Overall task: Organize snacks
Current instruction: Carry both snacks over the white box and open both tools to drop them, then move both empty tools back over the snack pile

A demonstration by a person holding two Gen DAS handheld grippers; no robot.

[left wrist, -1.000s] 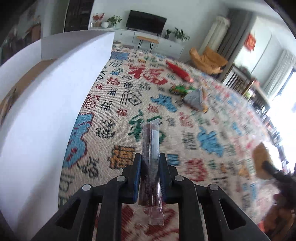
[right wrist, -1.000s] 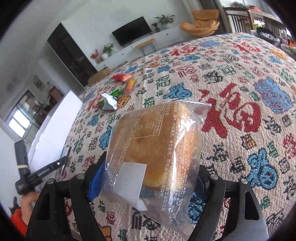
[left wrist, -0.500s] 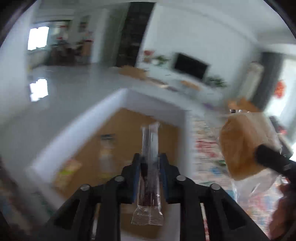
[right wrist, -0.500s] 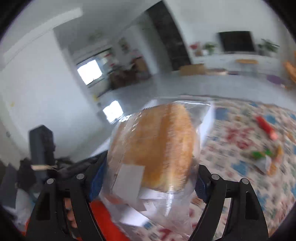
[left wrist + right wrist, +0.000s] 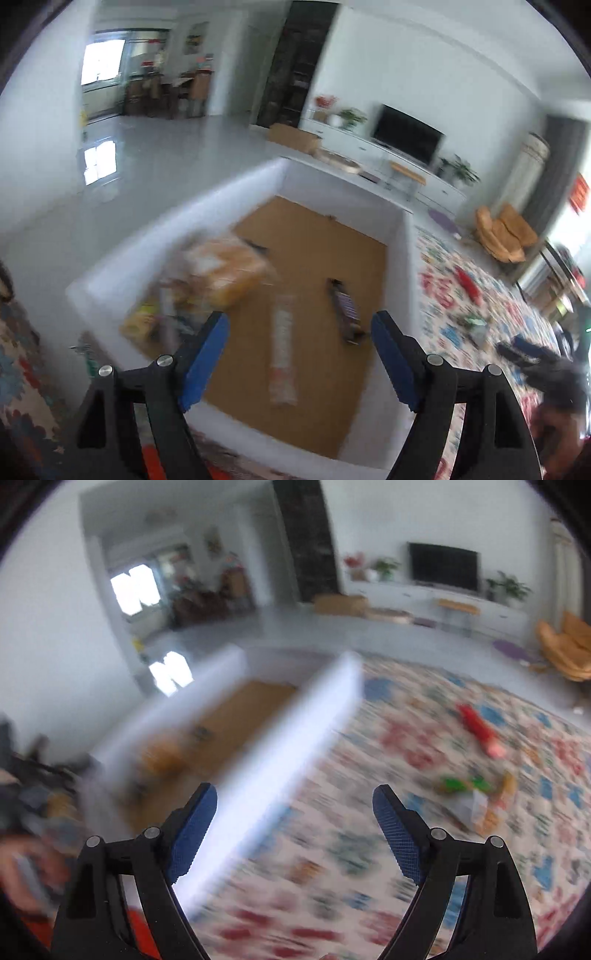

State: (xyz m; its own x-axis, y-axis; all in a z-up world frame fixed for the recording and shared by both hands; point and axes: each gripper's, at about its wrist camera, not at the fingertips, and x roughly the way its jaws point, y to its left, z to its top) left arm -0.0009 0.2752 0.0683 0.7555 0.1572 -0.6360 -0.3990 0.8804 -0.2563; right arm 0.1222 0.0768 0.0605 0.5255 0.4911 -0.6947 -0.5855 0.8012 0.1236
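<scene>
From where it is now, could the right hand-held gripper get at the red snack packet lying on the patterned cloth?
Probably yes. The right hand-held gripper has just been opening, with nothing between its jaws, and the red snack packet lies uncovered on the patterned cloth. The white box wall stands off to the side.

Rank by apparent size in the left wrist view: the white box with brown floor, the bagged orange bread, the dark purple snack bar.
1. White box with brown floor
2. Bagged orange bread, blurred
3. Dark purple snack bar
</scene>
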